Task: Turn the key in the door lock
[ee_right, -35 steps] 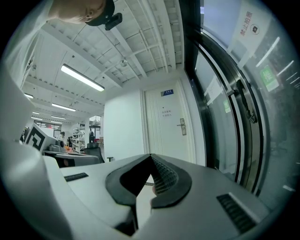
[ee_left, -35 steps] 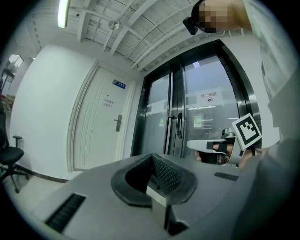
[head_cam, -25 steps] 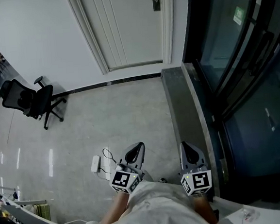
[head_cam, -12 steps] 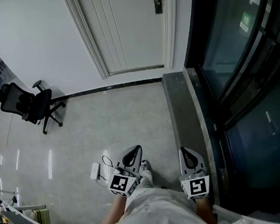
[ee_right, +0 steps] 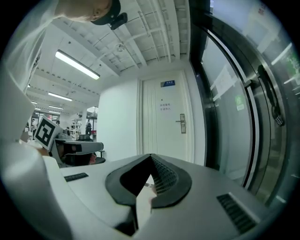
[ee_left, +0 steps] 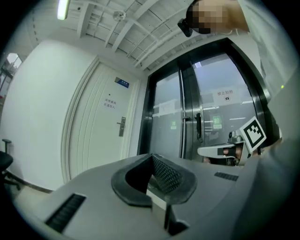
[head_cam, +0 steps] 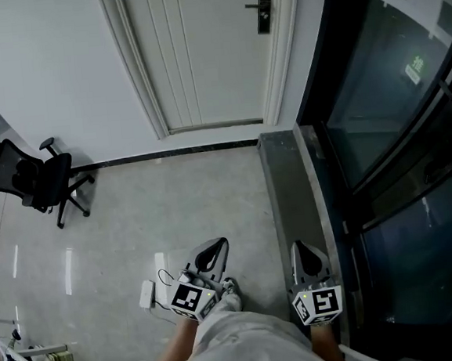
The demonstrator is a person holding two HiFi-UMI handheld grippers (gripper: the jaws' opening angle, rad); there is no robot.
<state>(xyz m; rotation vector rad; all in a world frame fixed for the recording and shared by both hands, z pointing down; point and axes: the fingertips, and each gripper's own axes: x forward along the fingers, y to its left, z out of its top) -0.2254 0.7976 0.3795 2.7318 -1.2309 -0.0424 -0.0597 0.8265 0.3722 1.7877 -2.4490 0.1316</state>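
Lock (head_cam: 264,9): on the door's (head_cam: 199,52) right edge, well apart, at 12 o'clock from the right claw (head_cam: 300,249).
Nearer hand: right; the left claw (head_cam: 215,249) has it at 1 o'clock.
Claws: both pinched closed.
Key: none I can make out.

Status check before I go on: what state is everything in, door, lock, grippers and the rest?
white door: closed.
lock handle: level; any key too small to make out.
glass doors: closed.
office chair: upright, unoccupied.
left gripper: shut, nothing held.
right gripper: shut, nothing clearly held.
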